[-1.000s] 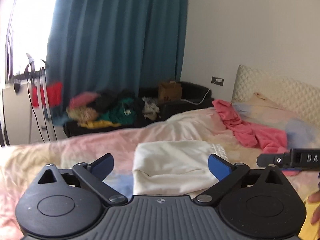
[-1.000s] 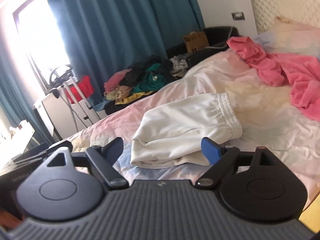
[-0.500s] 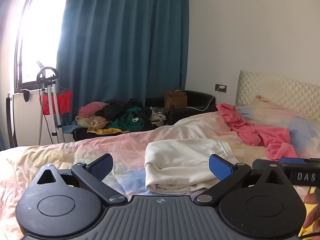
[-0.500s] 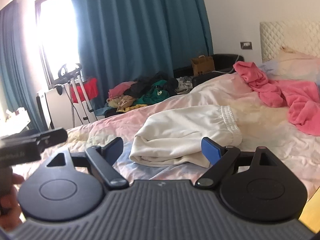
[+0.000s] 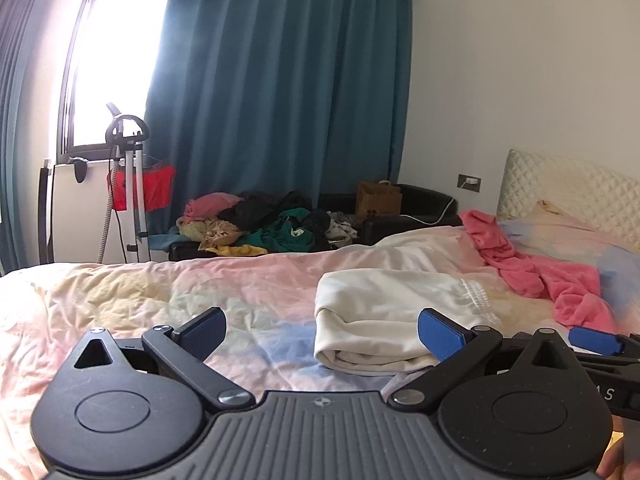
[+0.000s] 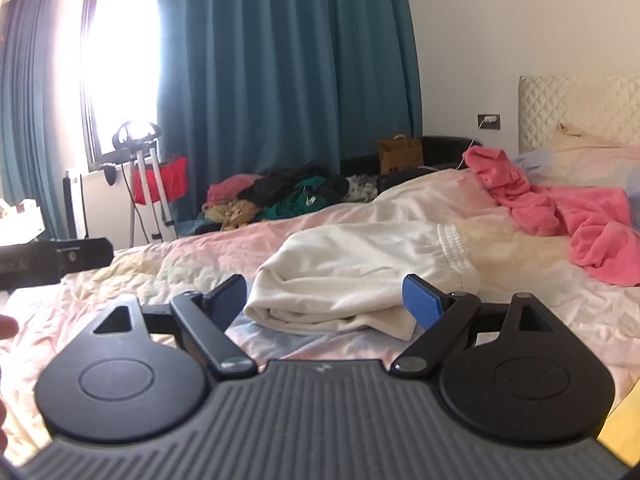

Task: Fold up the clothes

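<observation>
White pants (image 6: 360, 276) soft matt cloth; pink towel (image 6: 580, 220) fuzzy; tongs (image 5: 322, 334) matt black plastic w/ ribbed base.

Left of the folded white pants (image 5: 384, 320), the bed cover (image 5: 160, 304) lies bare and open. Right of the pants, a pink towel (image 5: 560, 284) blocks the way.

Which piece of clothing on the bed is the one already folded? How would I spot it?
On the bed, just ahead of the open right tool, lies the cream garment. Unlike the crumpled pink garment near the headboard, it is doubled over, with a ribbed band.
</observation>
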{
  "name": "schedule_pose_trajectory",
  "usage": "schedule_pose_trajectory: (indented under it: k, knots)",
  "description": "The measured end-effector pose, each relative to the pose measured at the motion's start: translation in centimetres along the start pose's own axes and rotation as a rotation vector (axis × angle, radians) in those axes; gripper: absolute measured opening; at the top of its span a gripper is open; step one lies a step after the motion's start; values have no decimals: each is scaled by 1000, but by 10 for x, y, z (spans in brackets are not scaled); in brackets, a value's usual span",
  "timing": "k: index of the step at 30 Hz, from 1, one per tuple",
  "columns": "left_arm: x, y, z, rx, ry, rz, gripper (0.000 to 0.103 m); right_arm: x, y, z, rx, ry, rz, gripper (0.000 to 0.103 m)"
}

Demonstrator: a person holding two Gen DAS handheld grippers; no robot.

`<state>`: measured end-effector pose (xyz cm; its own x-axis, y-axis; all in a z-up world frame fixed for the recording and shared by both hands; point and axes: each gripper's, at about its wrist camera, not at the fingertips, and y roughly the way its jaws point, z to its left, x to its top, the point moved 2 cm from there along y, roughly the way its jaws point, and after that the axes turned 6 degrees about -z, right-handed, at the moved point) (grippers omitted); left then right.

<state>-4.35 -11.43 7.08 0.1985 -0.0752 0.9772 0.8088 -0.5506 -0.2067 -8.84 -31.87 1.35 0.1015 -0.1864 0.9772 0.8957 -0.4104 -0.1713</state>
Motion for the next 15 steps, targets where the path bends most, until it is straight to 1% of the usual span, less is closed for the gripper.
schedule_pose_trajectory:
  k: [5,9,13,15]
  knots:
    - [-8,1,1,1,5,4,103,-5,-1,2,-49,-10,-35,86]
    - [-14,6,-2,13,12,10,103,-6,-2,0,-57,1,-31,86]
    - [-17,13,-3,5,1,25,103,-8,0,3,-63,-24,-12,86]
    - [-19,14,-6,5,5,28,103,-9,-2,5,-65,-33,-18,86]
